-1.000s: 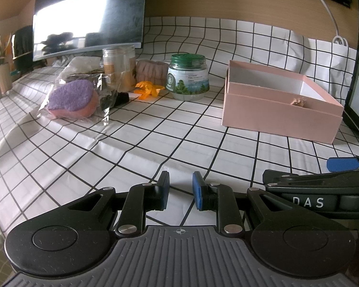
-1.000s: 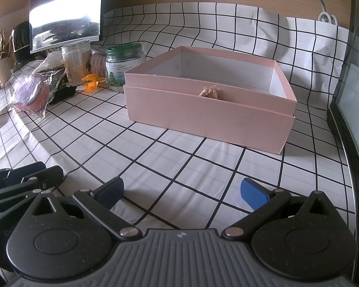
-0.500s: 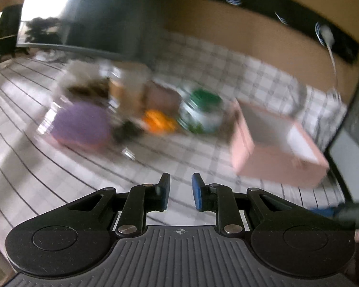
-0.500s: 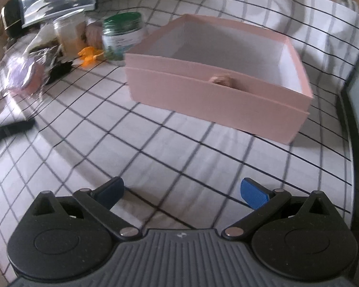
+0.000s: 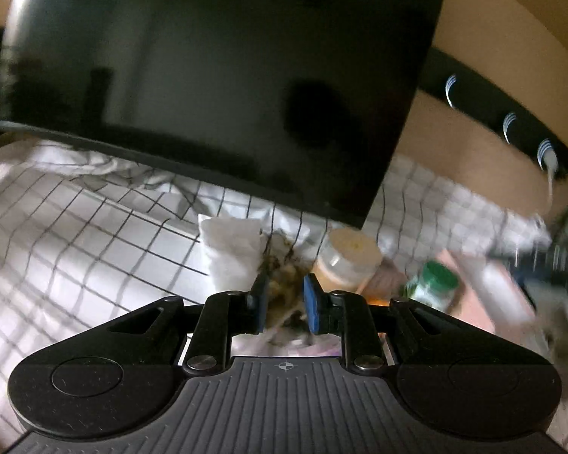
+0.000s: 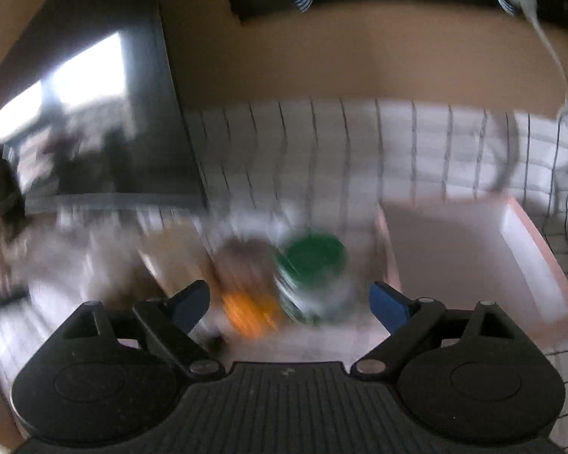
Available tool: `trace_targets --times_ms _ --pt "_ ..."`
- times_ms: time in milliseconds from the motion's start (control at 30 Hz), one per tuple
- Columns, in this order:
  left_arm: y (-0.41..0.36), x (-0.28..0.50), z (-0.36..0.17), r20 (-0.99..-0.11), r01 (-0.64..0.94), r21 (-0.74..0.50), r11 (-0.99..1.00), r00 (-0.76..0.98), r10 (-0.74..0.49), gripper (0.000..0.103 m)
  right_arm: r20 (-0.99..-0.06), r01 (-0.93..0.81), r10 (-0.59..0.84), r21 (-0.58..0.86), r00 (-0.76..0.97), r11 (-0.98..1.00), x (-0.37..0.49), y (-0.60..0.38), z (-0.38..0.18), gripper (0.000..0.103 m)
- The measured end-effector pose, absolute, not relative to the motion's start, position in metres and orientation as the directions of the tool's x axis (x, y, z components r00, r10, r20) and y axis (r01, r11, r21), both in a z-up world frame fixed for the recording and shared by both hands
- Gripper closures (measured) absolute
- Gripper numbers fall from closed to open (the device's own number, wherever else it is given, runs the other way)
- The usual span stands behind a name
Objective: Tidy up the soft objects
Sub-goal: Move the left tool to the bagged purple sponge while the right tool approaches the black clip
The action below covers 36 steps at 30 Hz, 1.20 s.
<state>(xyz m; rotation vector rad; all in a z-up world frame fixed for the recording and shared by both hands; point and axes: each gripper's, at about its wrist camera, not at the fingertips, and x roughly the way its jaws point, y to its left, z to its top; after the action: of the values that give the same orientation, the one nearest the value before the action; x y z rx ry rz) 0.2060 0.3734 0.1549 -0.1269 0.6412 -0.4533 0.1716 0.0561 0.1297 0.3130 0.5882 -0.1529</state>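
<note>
Hovering over the clutter by the dark flat monitor: left gripper fingers nearly together, narrow gap, nothing clamped, above a crinkly clear plastic bag. Right gripper fingers wide apart, nothing held, over a blurred green-lidded round jar and small orange soft object. Open pink cardboard box sits right of the jar on the black-grid white tablecloth.

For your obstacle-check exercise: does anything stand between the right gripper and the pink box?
Nothing visible does. The right gripper is open, the pink box is ahead to its right, and the green-lidded jar stands left of the box.
</note>
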Motion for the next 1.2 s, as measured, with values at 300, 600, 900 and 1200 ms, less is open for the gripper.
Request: trace_targets --times_ms 300,600,900,1200 --pt "0.356 0.231 0.138 -0.649 0.651 -0.096 0.753 0.532 -0.544 0.08 -0.538 0.156 -0.046 0.161 0.842 0.975 0.194 0.124 0.162 0.011" --pt "0.265 0.221 0.077 -0.797 0.818 -0.041 0.574 0.32 -0.512 0.08 -0.643 0.098 -0.017 0.092 0.766 0.991 0.181 0.097 0.117 0.011" --pt "0.237 0.196 0.058 -0.781 0.854 -0.031 0.519 0.303 -0.546 0.071 -0.686 0.1 0.03 0.149 0.727 0.984 0.2 0.07 0.089 0.011" --pt "0.269 0.229 0.068 -0.761 0.659 -0.026 0.751 0.474 -0.442 0.072 -0.668 0.017 0.056 0.102 0.742 0.995 0.194 0.082 0.077 0.011"
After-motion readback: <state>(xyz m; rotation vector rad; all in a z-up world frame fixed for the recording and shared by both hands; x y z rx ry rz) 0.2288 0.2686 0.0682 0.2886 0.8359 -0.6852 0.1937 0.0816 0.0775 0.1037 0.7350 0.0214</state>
